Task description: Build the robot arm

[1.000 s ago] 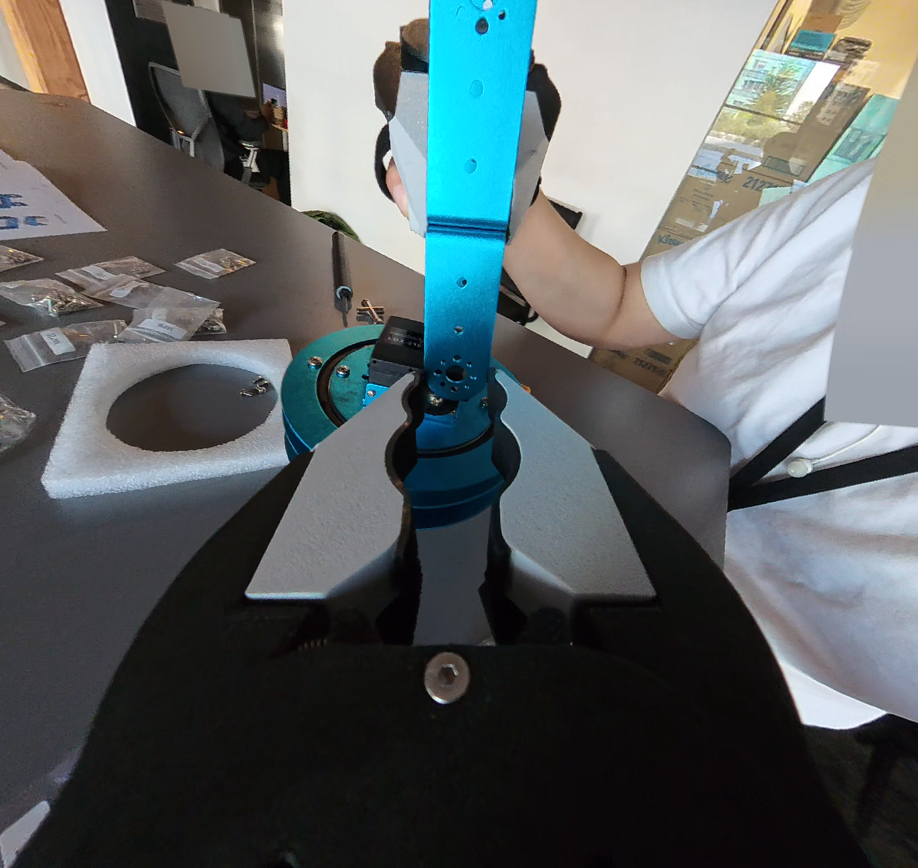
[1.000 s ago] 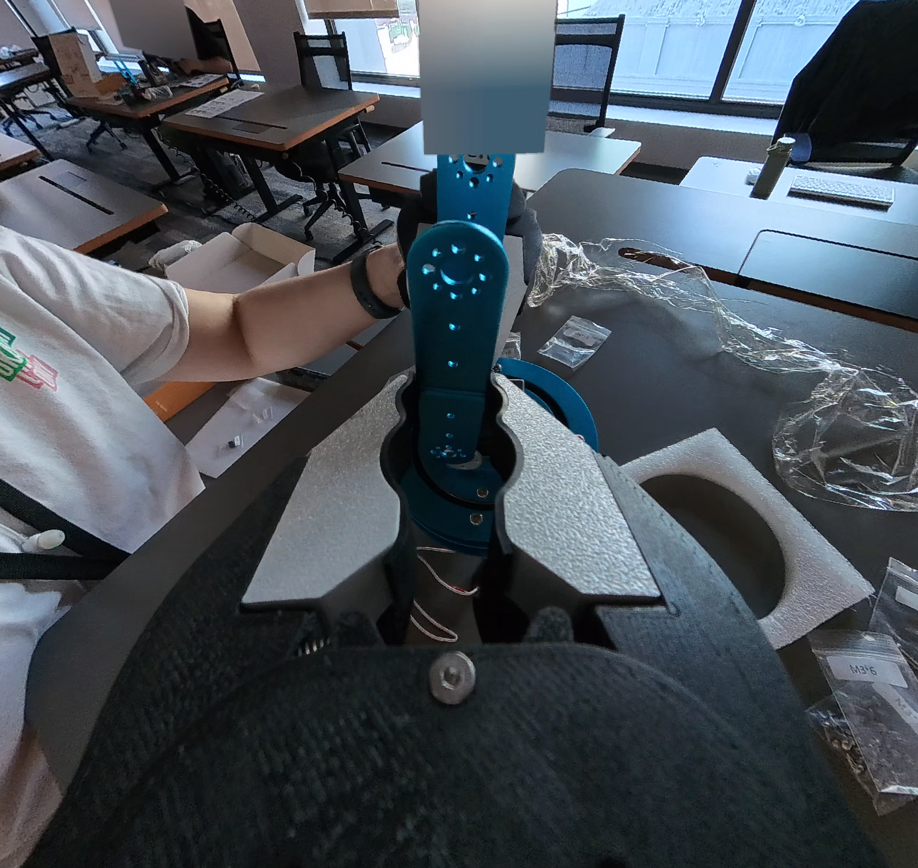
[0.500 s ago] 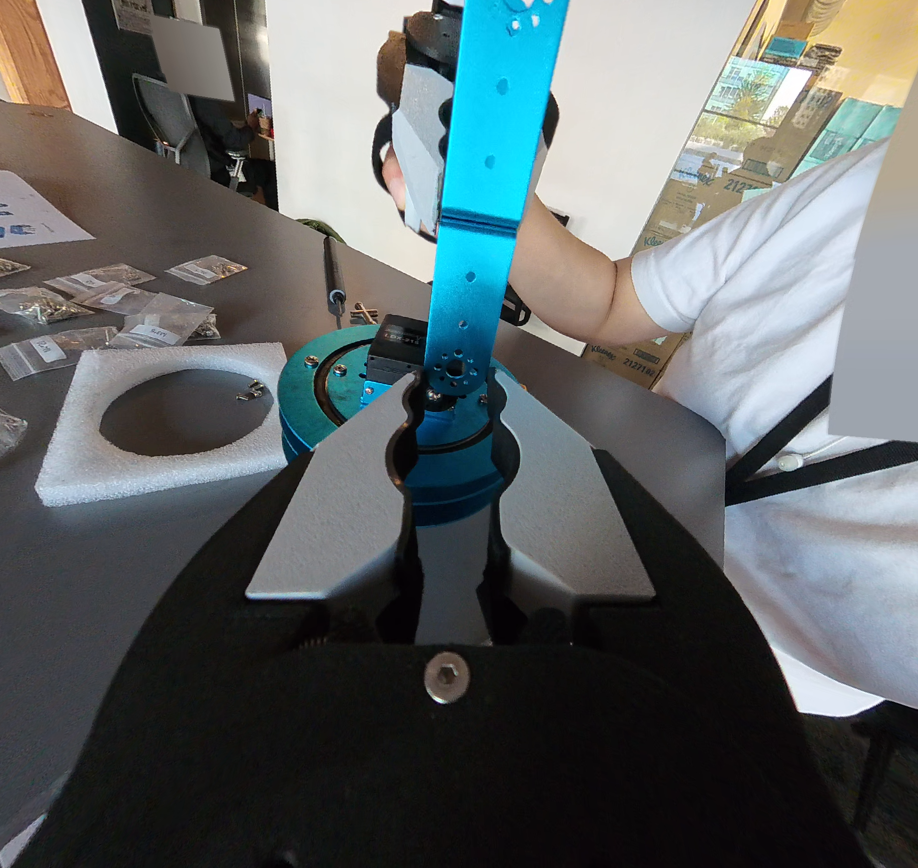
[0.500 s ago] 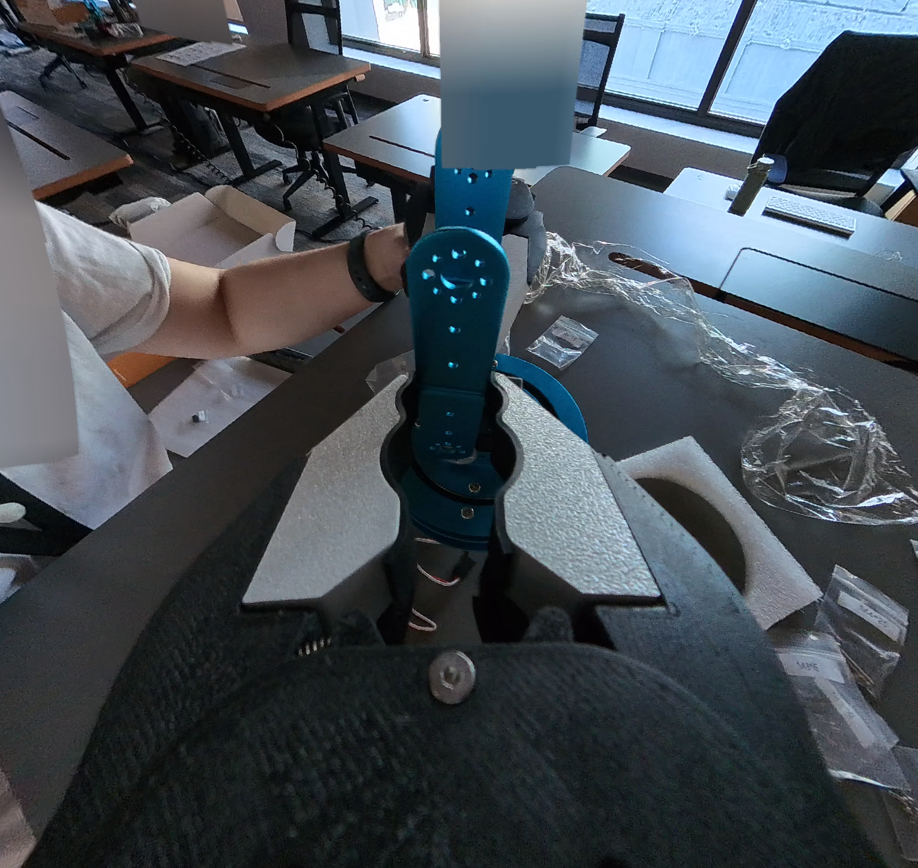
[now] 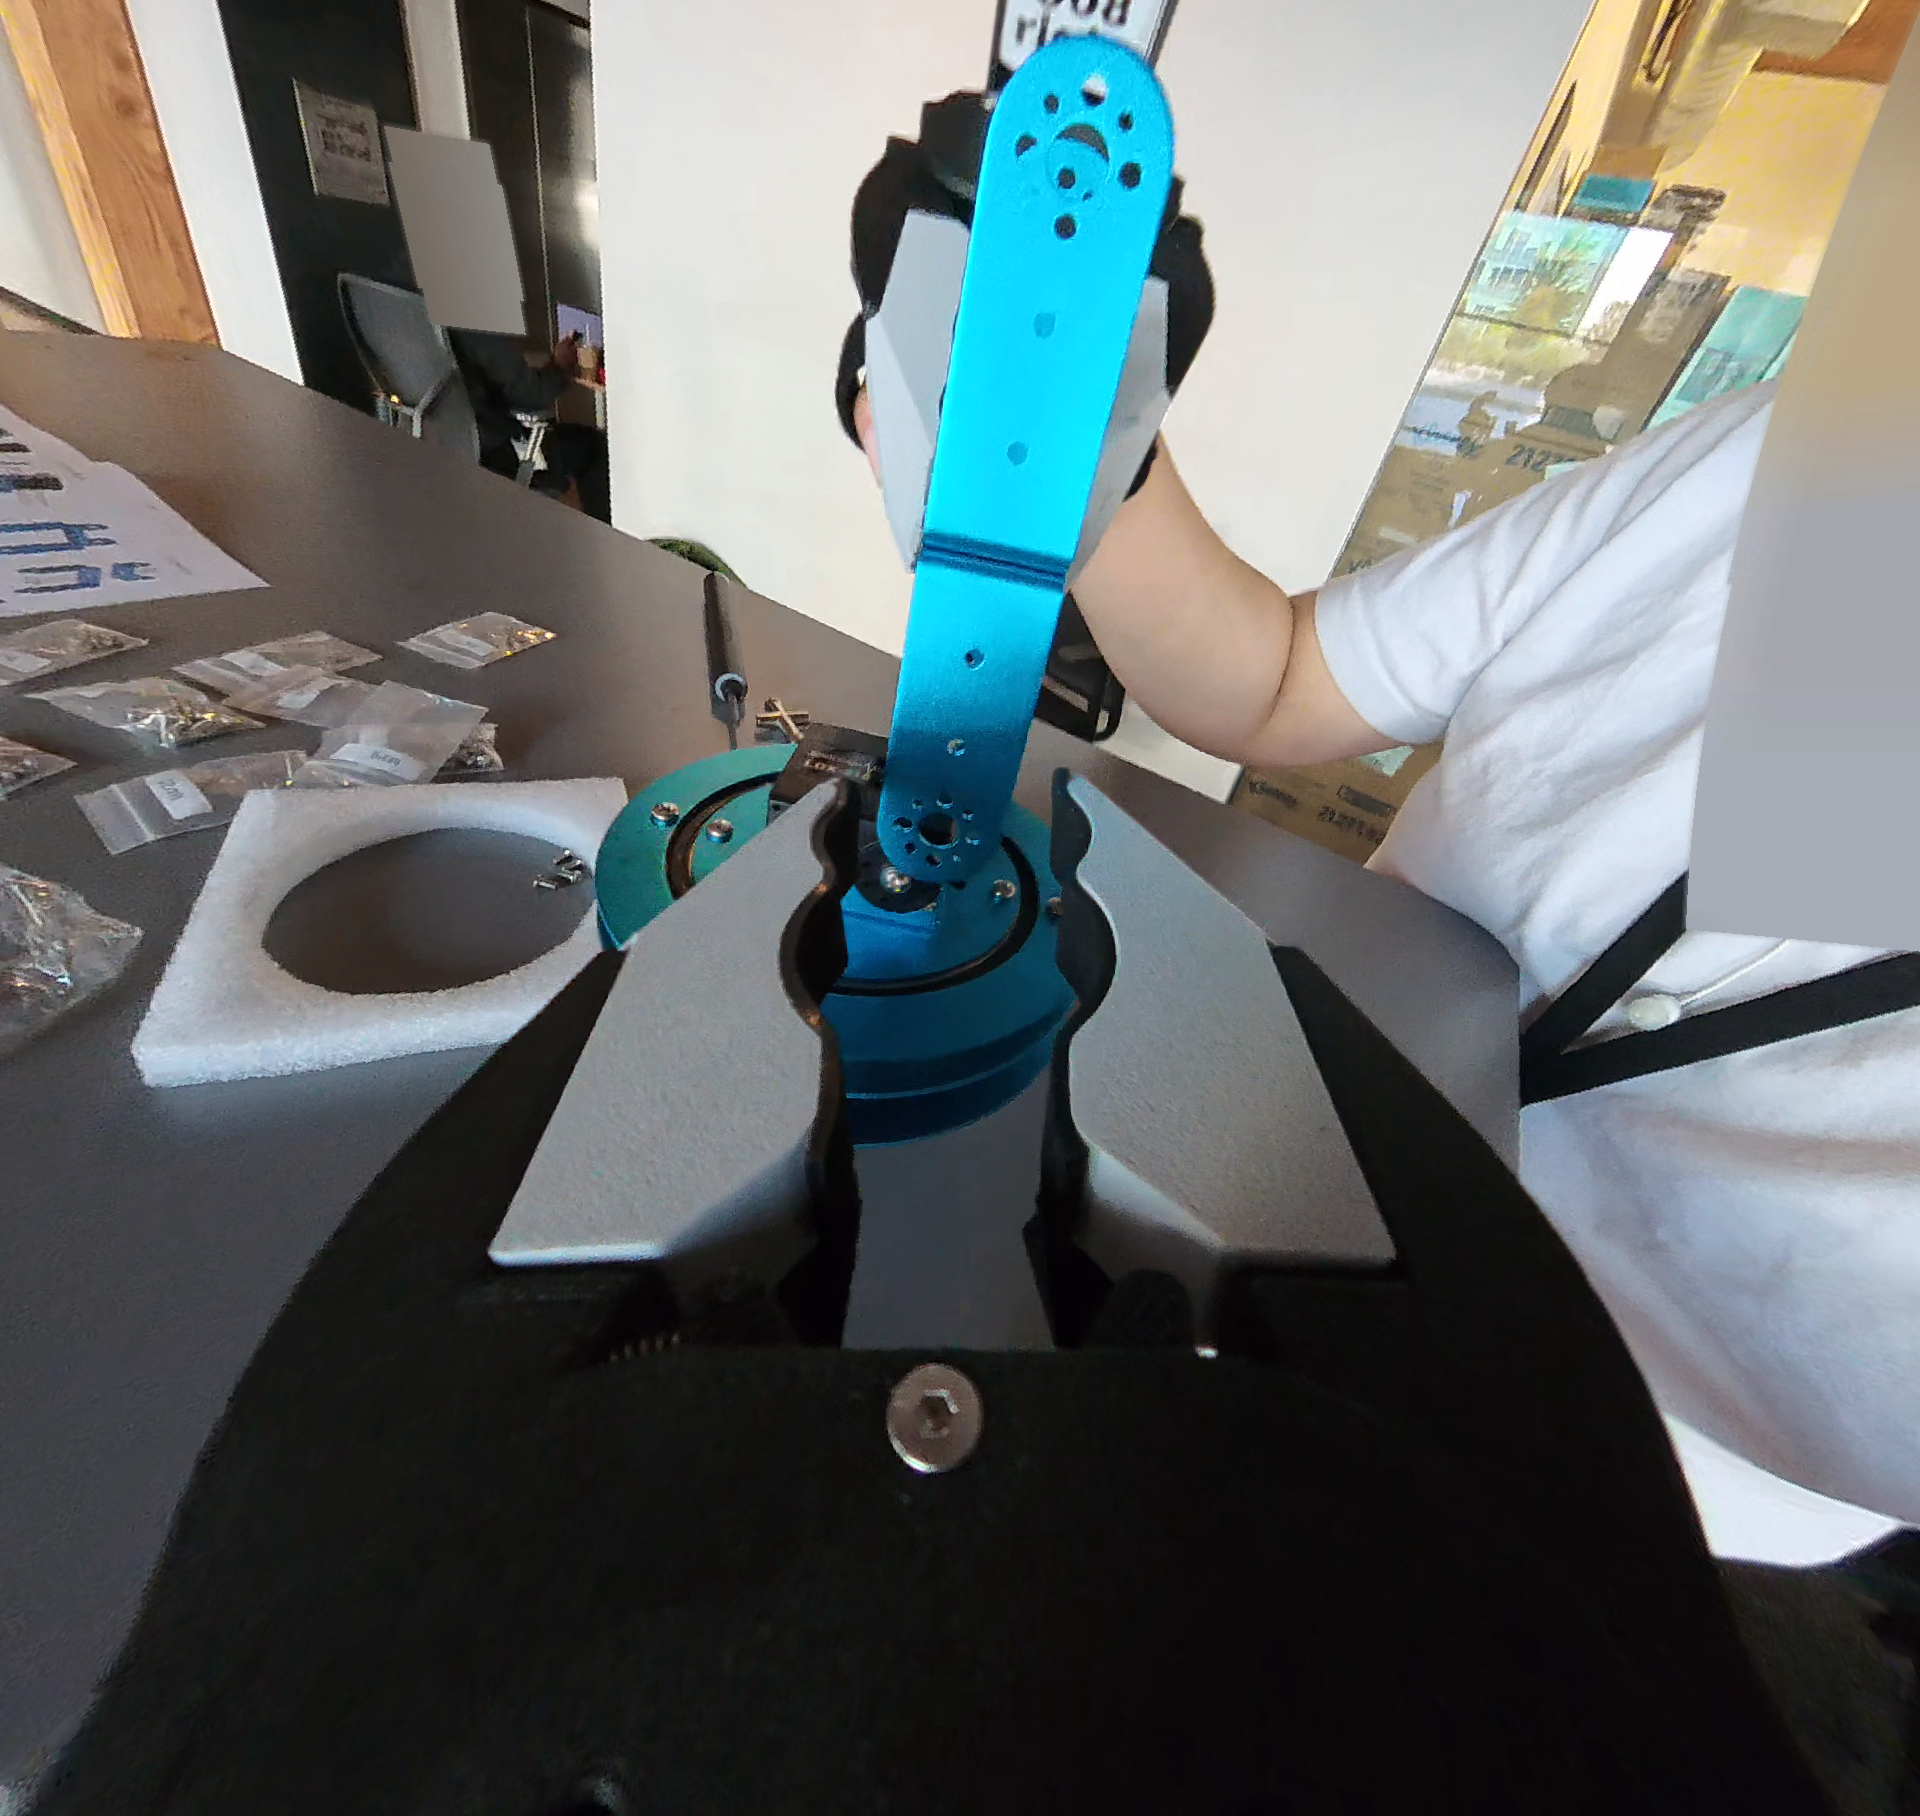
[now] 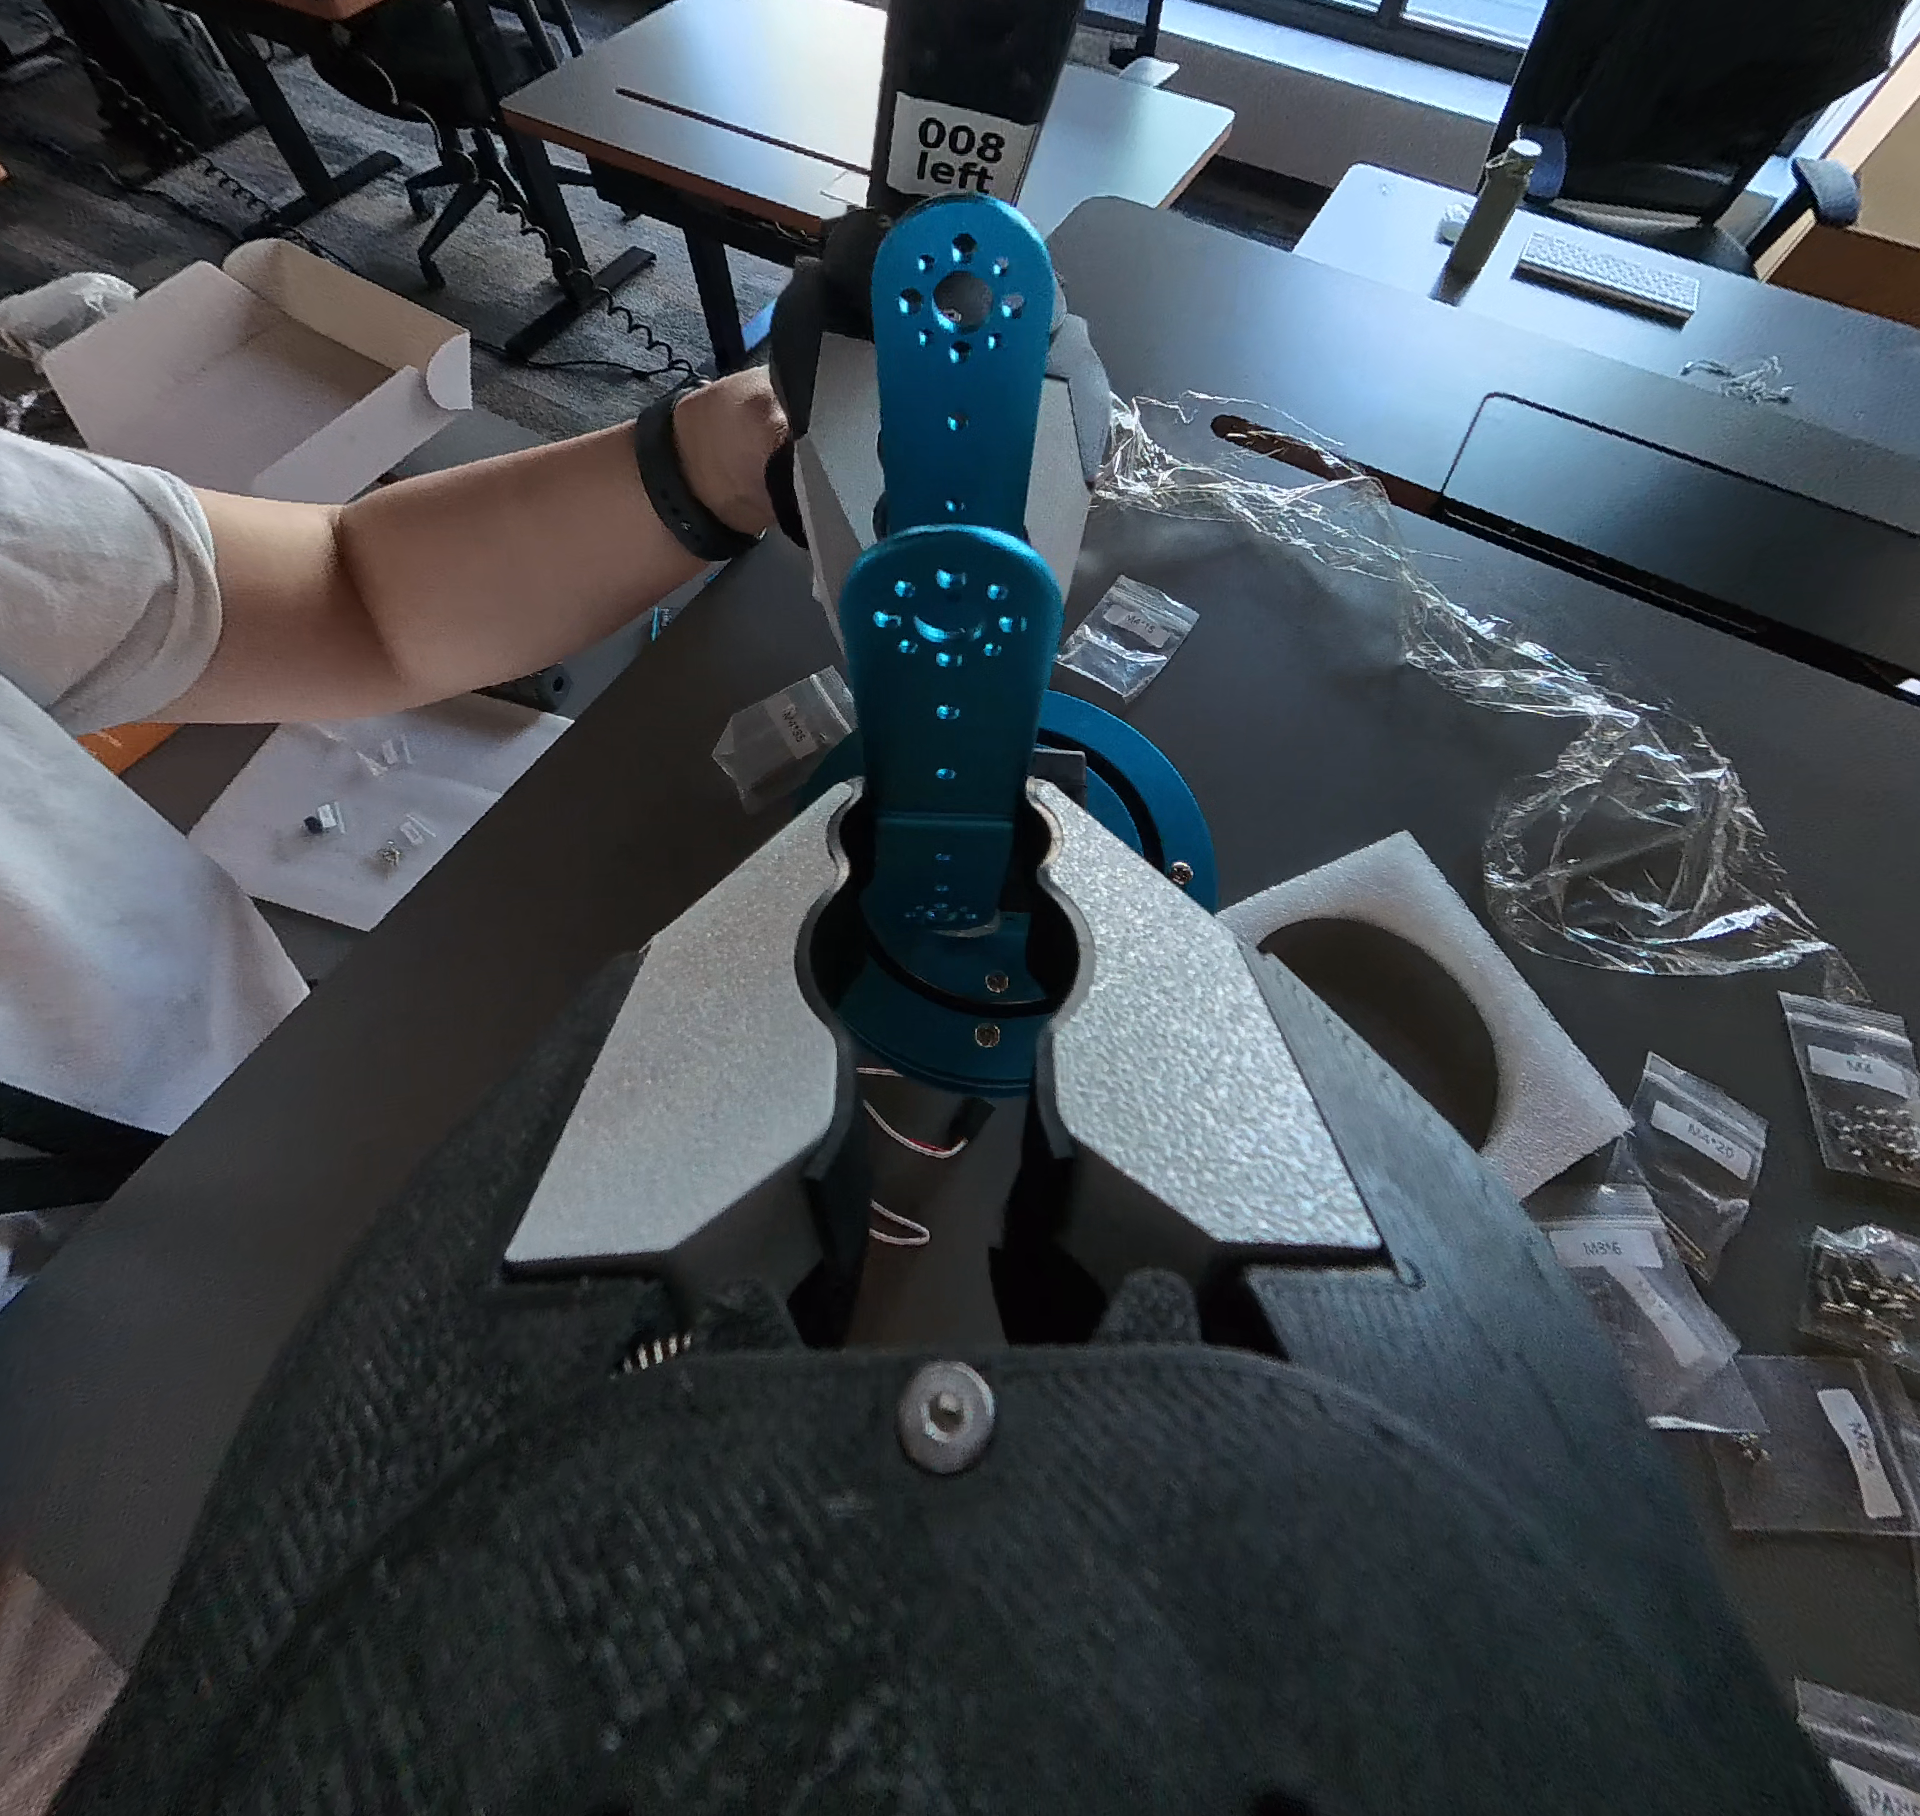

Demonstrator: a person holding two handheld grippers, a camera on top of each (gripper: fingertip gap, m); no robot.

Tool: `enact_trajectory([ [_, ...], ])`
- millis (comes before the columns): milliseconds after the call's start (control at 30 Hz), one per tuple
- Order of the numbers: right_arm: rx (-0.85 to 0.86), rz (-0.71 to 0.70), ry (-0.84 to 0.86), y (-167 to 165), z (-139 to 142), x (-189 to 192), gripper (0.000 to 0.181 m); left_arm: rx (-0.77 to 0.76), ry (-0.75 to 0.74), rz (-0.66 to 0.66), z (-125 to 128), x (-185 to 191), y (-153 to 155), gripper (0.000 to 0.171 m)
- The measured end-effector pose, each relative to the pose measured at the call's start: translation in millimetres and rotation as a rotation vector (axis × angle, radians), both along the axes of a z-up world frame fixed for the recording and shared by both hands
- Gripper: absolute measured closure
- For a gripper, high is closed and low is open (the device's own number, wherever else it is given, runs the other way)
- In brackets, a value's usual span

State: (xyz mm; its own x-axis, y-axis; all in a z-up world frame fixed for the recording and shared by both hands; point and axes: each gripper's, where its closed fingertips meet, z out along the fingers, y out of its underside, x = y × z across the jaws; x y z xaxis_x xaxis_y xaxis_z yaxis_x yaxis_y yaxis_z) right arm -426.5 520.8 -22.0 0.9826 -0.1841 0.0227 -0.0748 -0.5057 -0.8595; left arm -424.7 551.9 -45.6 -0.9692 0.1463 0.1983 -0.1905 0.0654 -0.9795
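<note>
A long blue metal bracket (image 5: 1018,395) with rows of holes stands tilted on a round blue base (image 5: 935,1039) on the dark table. Its lower end sits beside a black servo (image 5: 831,758) in the base. My left gripper (image 5: 951,795) is open, with its jaws on either side of the bracket's lower end and a gap on both sides. My right gripper (image 6: 945,795) is shut on the bracket (image 6: 945,686) near its bend, over the base (image 6: 1143,790). The two grippers face each other: the right one (image 5: 1003,540) shows behind the bracket, and the left one (image 6: 951,519) shows across the base.
A white foam block (image 5: 312,1018) with a round hole lies beside the base, with small screws in it. Several screw bags (image 5: 312,696) and a screwdriver (image 5: 717,634) lie beyond. Crumpled plastic wrap (image 6: 1621,831) and more bags (image 6: 1704,1143) lie on the table. A person in a white shirt (image 5: 1662,831) stands at the table edge. The left gripper's tips are roughly 5 cm from the right gripper's.
My left jaws have opened a little wider around the bracket's lower end. The right gripper and the bracket's top have swung and now sit lower in the left view.
</note>
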Motion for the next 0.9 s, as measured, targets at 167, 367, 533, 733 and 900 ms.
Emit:
enact_trajectory([
  [167, -0.015, -0.017, -0.021, 3, 0, 0, 0.155, 0.016, -0.045, -0.040, 2, -1, -10, 0.145],
  [367, -0.007, -0.033, -0.025, 4, 1, 1, 0.155, 0.082, -0.104, -0.078, 1, 1, -8, 0.146],
  [533, 0.007, -0.061, 0.006, 7, 1, 7, 0.155, 0.060, -0.086, -0.106, 3, 7, -5, 0.147],
  [733, -0.029, -0.077, -0.018, 9, -2, 11, 0.155, 0.011, -0.102, -0.090, 2, 12, 0, 0.147],
  [900, -0.037, -0.090, -0.013, 10, -4, 14, 0.155, -0.006, -0.066, -0.097, 2, 14, 1, 0.147],
])
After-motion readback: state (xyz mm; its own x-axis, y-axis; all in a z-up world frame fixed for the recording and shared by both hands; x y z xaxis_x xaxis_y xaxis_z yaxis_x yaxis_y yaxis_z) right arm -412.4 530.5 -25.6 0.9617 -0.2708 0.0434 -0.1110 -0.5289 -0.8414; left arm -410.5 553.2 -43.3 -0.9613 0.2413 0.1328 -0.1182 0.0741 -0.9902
